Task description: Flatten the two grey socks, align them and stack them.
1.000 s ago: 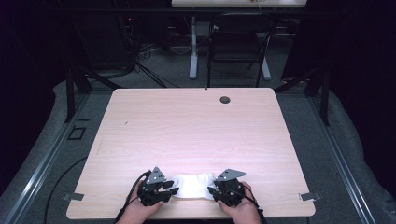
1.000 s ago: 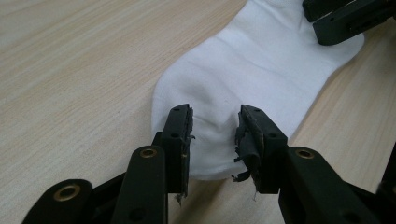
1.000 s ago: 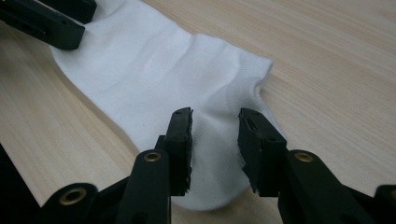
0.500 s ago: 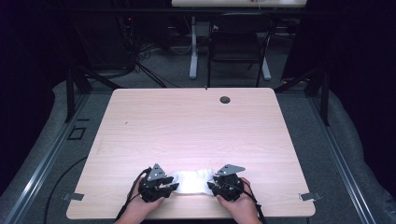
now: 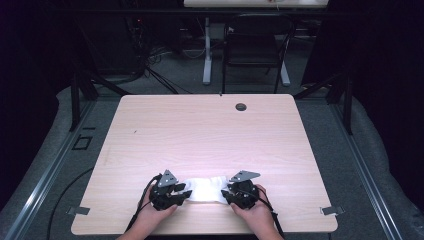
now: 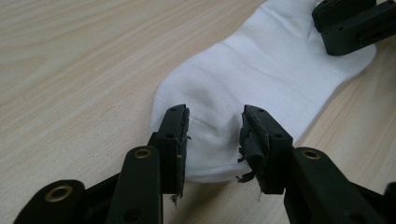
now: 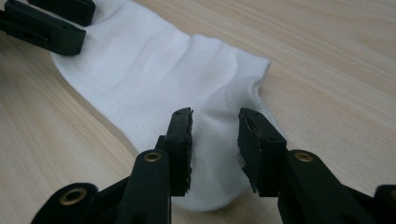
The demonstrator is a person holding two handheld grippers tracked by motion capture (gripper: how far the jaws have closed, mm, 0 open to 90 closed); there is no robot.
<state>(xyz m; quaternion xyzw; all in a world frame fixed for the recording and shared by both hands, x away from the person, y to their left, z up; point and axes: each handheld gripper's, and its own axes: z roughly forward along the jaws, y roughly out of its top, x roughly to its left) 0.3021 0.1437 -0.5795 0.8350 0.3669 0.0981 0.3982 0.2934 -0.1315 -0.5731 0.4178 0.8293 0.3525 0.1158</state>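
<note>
I am holding my left gripper [image 6: 212, 140] over one end of the white sock [image 6: 261, 79], its jaws having just been opening, standing apart now with cloth lying between them but nothing pinched. My right gripper [image 7: 215, 140] is hovering at the other end, jaws likewise apart, straddling a soft fold without pressing on it. The sock is lying flat near my edge of the table [image 5: 210, 135], stretched between the two grippers. I am judging it light, limp and thin: it will be draping and bunching rather than keeping shape, so I am aiming to pinch each end close to its edge, catching both layers. The pale wood-grain top is looking smooth, so the cloth may be sliding. A small round grommet [image 5: 241, 107] is sitting at the far edge; beyond, a dark chair [image 5: 254, 50] and desk legs are standing on grey floor.
</note>
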